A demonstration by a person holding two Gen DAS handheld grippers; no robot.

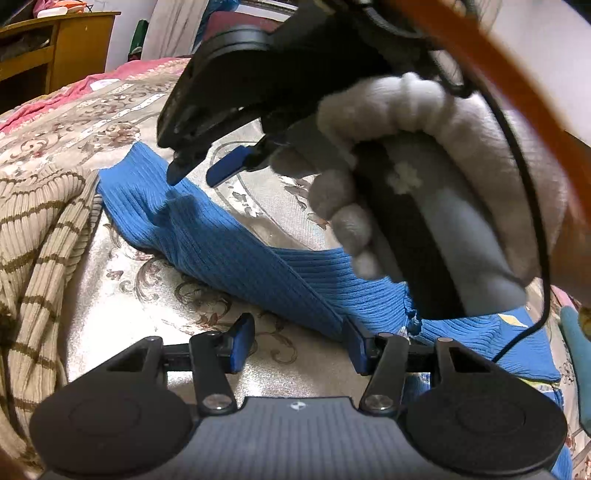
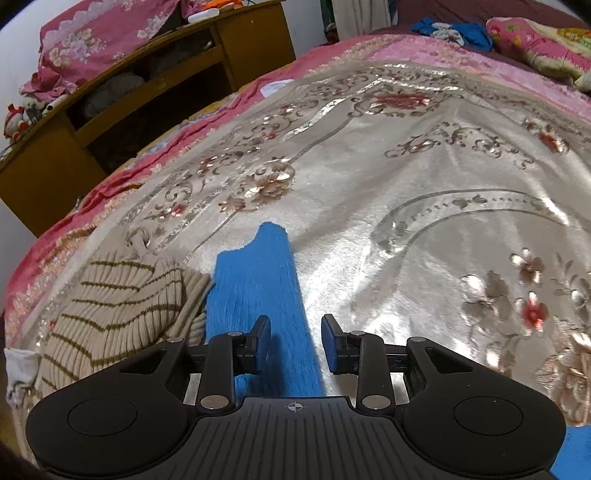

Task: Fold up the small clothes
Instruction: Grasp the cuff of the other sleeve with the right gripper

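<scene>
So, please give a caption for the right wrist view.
Open right tongs hover above a blue sleeve on the floral bedspread.

Floral bedspread carries blue ribbed garment, touching striped beige knit at left.

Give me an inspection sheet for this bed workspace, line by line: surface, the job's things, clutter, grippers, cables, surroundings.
Surface: floral bedspread, silvery beige with a pink border, covering the bed.
Job's things: blue ribbed garment spread flat, its sleeve stretched out straight.
Clutter: beige striped knit lying bunched beside the blue sleeve; bundle of blue and white clothes at the far end of the bed.
Grippers: left gripper open, low over the blue garment's body; right gripper open over the sleeve, held in a white gloved hand. Neither grips any cloth.
Cables: black cable hanging from the right gripper over the garment.
Surroundings: wooden cabinet beside the bed, pink floral cloth heaped on top.
</scene>
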